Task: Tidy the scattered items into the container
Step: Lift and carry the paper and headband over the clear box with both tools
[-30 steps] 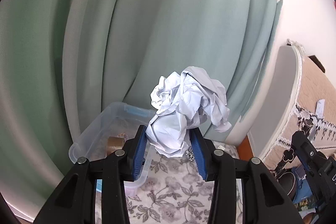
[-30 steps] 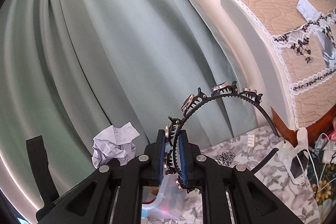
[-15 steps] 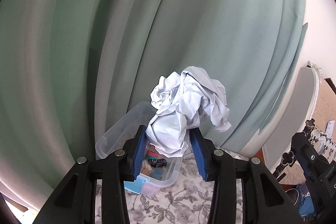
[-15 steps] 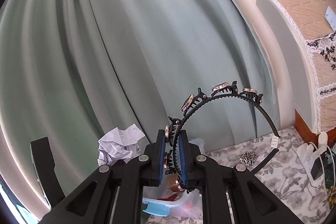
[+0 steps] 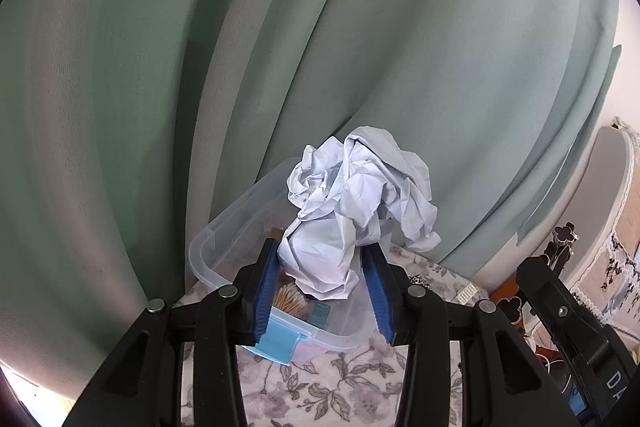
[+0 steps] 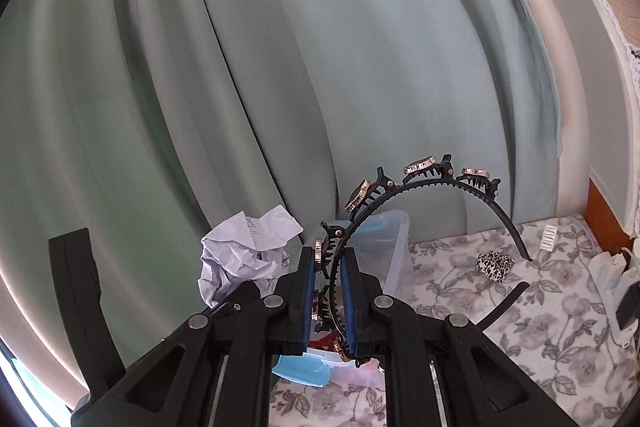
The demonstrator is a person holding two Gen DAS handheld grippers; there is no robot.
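Observation:
My left gripper [image 5: 322, 259] is shut on a crumpled white paper ball [image 5: 360, 203] and holds it just above the clear plastic container [image 5: 224, 247], which has blue latches. Cotton swabs [image 5: 290, 301] and other small items lie inside it. My right gripper [image 6: 330, 263] is shut on a black toothed headband [image 6: 424, 187] with jewelled clips, held over the same container [image 6: 394, 247]. The paper ball also shows in the right wrist view [image 6: 244, 251], left of the headband.
The container stands on a floral cloth [image 6: 500, 319] against a green curtain [image 5: 280, 47]. A leopard-print scrunchie [image 6: 495, 265] and a small white comb [image 6: 548, 237] lie on the cloth. A white charger and cables [image 6: 608, 279] sit at the right. A padded headboard [image 6: 592, 7] is beyond.
Both grippers have moved left toward the curtain and the container. The container now sits right under the paper ball and the headband. Both grips are unchanged.

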